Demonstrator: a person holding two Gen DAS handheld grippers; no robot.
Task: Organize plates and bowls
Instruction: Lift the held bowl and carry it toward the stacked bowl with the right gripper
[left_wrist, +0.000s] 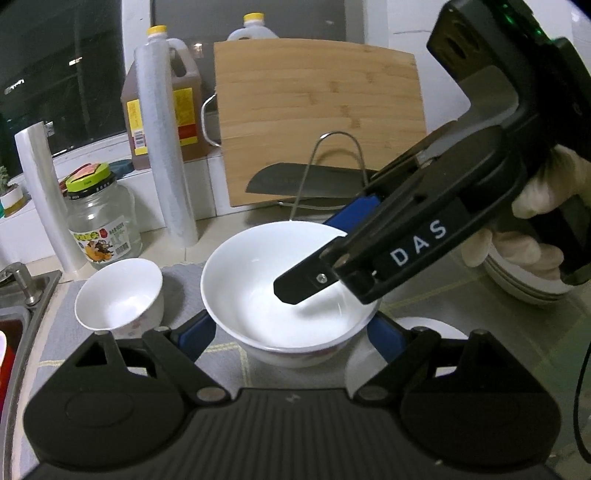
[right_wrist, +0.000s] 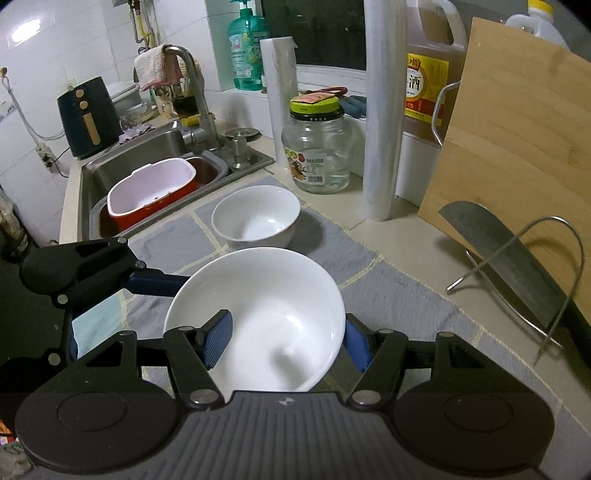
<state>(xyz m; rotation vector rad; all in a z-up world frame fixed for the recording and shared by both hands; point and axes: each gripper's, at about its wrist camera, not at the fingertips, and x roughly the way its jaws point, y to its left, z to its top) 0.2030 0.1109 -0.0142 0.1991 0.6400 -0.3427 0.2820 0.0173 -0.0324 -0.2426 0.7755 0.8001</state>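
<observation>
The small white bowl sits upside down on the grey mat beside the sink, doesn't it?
Not upside down: the small white bowl sits upright, open side up, on the grey mat beside the sink. The right wrist view shows its hollow inside.

Large white bowl (right_wrist: 258, 317): glossy, empty, upright, slight tilt; raised off the surface, near centre, clamped at rim by blue pads either side.
Small white bowl (right_wrist: 256, 216): empty, upright, on grey mat, just beyond lg bowl, apart from it, twd sink.
Plate stack (left_wrist: 524, 277): white, far right, partly hidden behind a gloved hand.
</observation>
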